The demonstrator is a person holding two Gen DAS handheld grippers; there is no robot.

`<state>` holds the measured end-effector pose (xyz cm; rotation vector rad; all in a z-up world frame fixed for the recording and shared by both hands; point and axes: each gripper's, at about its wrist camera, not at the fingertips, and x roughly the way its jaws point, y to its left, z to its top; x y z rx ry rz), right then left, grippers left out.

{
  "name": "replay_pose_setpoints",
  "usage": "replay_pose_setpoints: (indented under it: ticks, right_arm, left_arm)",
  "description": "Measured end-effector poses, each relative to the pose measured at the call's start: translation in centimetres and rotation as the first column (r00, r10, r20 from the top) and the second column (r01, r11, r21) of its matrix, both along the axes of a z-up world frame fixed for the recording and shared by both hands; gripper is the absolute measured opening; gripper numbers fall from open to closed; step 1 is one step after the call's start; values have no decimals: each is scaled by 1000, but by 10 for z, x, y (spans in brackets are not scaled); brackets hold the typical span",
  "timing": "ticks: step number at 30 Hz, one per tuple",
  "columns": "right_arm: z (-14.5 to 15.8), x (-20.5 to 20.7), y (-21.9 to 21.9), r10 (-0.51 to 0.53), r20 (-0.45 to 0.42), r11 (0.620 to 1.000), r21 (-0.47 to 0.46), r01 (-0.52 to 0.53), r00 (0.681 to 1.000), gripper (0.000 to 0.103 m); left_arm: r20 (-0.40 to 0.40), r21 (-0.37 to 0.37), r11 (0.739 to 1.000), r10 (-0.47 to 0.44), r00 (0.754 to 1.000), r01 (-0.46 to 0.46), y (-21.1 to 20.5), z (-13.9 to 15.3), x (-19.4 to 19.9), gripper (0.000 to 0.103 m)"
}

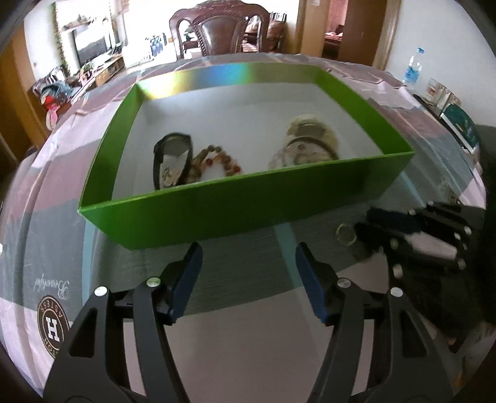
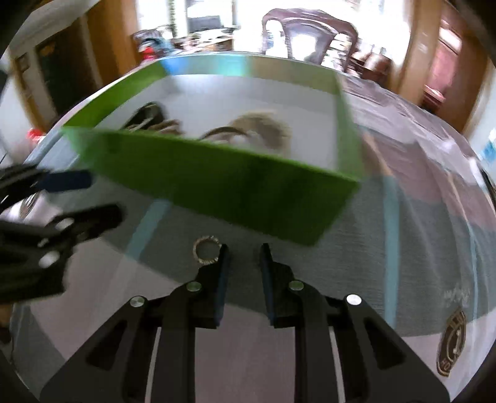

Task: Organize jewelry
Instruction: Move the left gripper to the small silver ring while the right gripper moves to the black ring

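1. Behind your table, a dining room shows a carved dark wooden chair (image 1: 221, 29), bright windows and a doorway on the right; a striped cloth (image 1: 46, 192) in mauve, grey and teal covers the table.
2. Your left gripper (image 1: 248, 257) points down at the cloth with its blue-padded fingers (image 1: 186, 276) spread wide and nothing between them.
3. Just beyond its fingertips stands the near wall of a green box (image 1: 217, 214), open at the top with a white floor.
4. Your right gripper (image 2: 241, 254) is parted by a narrow gap, and only bare cloth lies between its fingers.
5. A small silvery ring (image 2: 206, 250) with a ridged edge lies flat on the cloth, just outside the right gripper's left fingertip; whether it touches that finger, you cannot tell through the blur.
6. From the left wrist view, that same ring sits at the tip of the right gripper, on the right side, near the box's front wall but outside it.
7. Inside the box, on the left, lies a dark bracelet (image 1: 172, 161), and a beaded bracelet (image 1: 217, 161) with brown and red beads rests against it.
8. On the right of the box sits a pale heap of jewelry (image 1: 310, 142), too blurred to sort into pieces.
9. A water bottle (image 1: 414, 66) with a blue label stands at the table's far right edge.
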<state>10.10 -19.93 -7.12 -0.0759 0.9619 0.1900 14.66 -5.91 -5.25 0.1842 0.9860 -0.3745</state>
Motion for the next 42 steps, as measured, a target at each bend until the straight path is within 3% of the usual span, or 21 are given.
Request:
replay_pose_setpoints:
  ticks: [6,8,9,11,12,16,18,20,23,29,34,36,38,42]
  right_arm:
    - [1,-25,38,228,-6,973,30,-228,974,21]
    - [4,-29,38,234,-1,972,21,-234,972,24]
    - [7,-30,34,233,-3,972,36,-233,972,29]
    - [8,-30,28,229,-17,971,67,-228,973,67]
    - [8,-30,23,215,-18,974,72,-213,977,68]
    - [0,-27,21,177,-39,984,29,-176,983,68]
    - [-4,-30,24,163,-37,987,-3,-164,986,60]
    - [-2,-33,23,172,-37,985,4,-172,984,33]
    - [-1,-34,19,165,-51,986,9,-164,985,21]
    - [4,-31,-5,89,-64,996,18,-88,994,21]
    - [6,-22,-21,71,-89,997,23,-69,993,24]
    - [10,-22,-27,63,-90,998,22,-62,994,31]
    - [10,-18,-32,51,-93,998,29,-48,994,46]
    - [9,-18,-35,35,-102,999,42,-30,994,46]
  left_arm:
    - [-17,2,1000,-2,1000,2,3,-9,3,64]
    - [-17,2,1000,-9,1000,9,1,-10,2,64]
    - [-16,-1,1000,-17,1000,17,1,-10,1,64]
    - [-12,-9,999,-32,999,32,-1,-10,0,69]
    - [-8,-16,999,-44,999,44,-3,-11,-1,70]
    - [-10,-9,999,-53,999,52,-6,-17,-1,71]
    - [-9,-12,999,-51,999,51,-5,-18,-1,71]
    - [-2,-23,998,-56,998,55,-4,-16,-2,71]
    - [9,-42,995,-85,996,85,-7,-14,-5,73]
    - [28,-53,986,-158,987,159,-22,-15,-15,76]
    - [77,0,983,-185,980,185,-37,-18,-23,75]
    - [95,33,983,-185,978,183,-43,-21,-24,66]
    - [98,69,983,-176,979,170,-45,-25,-22,56]
    - [105,71,987,-152,983,145,-42,-24,-19,49]
